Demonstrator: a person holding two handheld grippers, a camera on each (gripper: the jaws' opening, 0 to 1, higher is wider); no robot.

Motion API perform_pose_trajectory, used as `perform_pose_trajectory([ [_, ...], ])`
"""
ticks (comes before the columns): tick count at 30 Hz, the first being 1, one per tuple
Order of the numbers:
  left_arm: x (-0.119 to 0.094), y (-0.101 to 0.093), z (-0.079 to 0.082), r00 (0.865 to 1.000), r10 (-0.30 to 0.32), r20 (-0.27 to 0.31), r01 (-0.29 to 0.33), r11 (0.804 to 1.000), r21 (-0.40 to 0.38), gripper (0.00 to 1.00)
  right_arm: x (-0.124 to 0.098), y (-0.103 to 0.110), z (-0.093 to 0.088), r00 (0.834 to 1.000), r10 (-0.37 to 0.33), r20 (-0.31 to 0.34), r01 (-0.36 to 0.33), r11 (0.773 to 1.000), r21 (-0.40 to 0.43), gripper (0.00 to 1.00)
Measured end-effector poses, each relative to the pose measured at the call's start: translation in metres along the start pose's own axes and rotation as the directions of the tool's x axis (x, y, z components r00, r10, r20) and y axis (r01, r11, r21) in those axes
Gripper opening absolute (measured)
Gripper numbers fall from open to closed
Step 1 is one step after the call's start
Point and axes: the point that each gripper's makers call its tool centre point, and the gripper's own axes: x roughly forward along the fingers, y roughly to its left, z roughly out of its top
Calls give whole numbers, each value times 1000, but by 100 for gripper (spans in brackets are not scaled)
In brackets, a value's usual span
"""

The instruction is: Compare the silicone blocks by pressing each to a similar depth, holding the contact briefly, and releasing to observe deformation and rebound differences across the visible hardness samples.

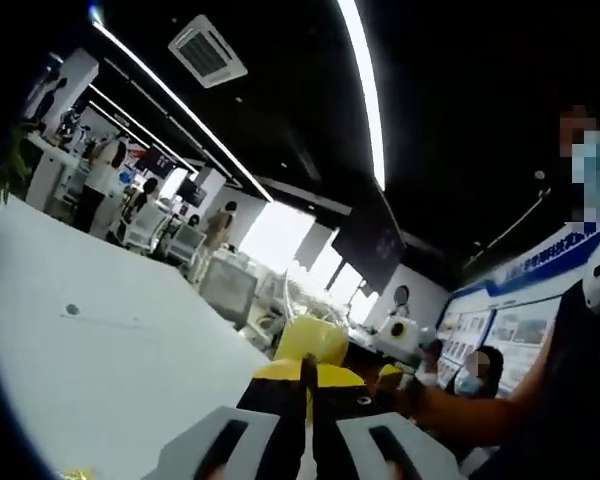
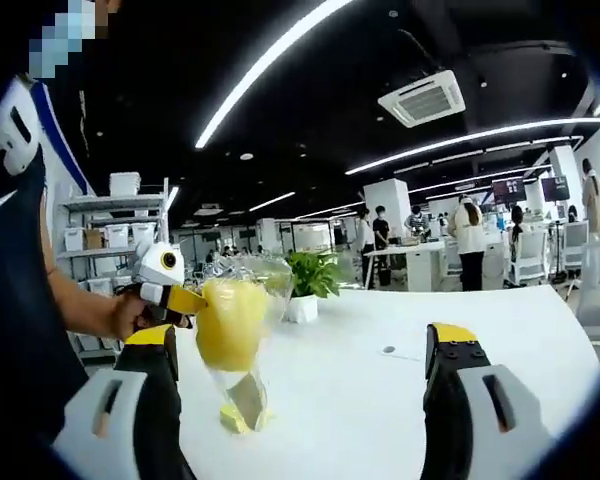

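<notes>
A yellow silicone block in a clear plastic wrapper hangs over the white table, with the wrapper's lower end touching the top. My left gripper comes in from the left, held by a person's hand, and is shut on the block's edge. In the left gripper view its jaws are pressed together, with the yellow block just past the tips. My right gripper stands wide open to the block's right, nothing between its fingers.
The white table stretches away with a small dark mark on it. A potted plant stands at its far edge. Shelves with boxes are at the left. Several people stand at desks behind.
</notes>
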Motion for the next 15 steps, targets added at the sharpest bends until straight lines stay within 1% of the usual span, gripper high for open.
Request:
perform_pose_trajectory([
  [2,2,6,-3,1000,8,13,-8,999,-38,0,-11,-3,-8,999,-30,-14,30,1000,2,96],
  [4,3,14,-9,1000,14,16,-13,996,-86,0,-21,-8,-19,996,-71,-45,71,997,-11,96],
  [5,3,16,-11,1000,17,15,-15,995,-95,0,-31,-16,-27,992,-105,-65,103,994,-34,96],
  [7,4,24,-19,999,32,11,-30,992,-125,0,-44,-20,-34,987,-144,-75,139,988,-65,96],
  [8,5,30,-25,999,43,7,-41,987,-157,0,-53,-19,-40,985,-152,-77,149,988,-53,96],
  [9,5,33,-29,999,43,5,-42,985,-167,0,-64,-21,-46,980,-178,-86,175,984,-36,96],
  [10,6,37,-33,999,44,1,-43,984,-174,0,-70,-22,-49,977,-192,-90,189,981,-38,96],
  [11,7,40,-41,999,34,-9,-35,977,-211,0,-77,-23,-54,971,-215,-101,212,976,-44,96],
  [12,7,40,-47,1000,9,-14,-12,969,-247,0,-84,-25,-59,966,-235,-113,231,972,-47,96],
  [14,8,50,-60,1000,6,-20,-12,946,-323,0,-95,-23,-68,962,-244,-120,244,970,-15,97],
  [15,9,57,-67,1000,13,-25,-20,950,-312,0,-100,-23,-72,957,-260,-128,260,965,-20,97],
])
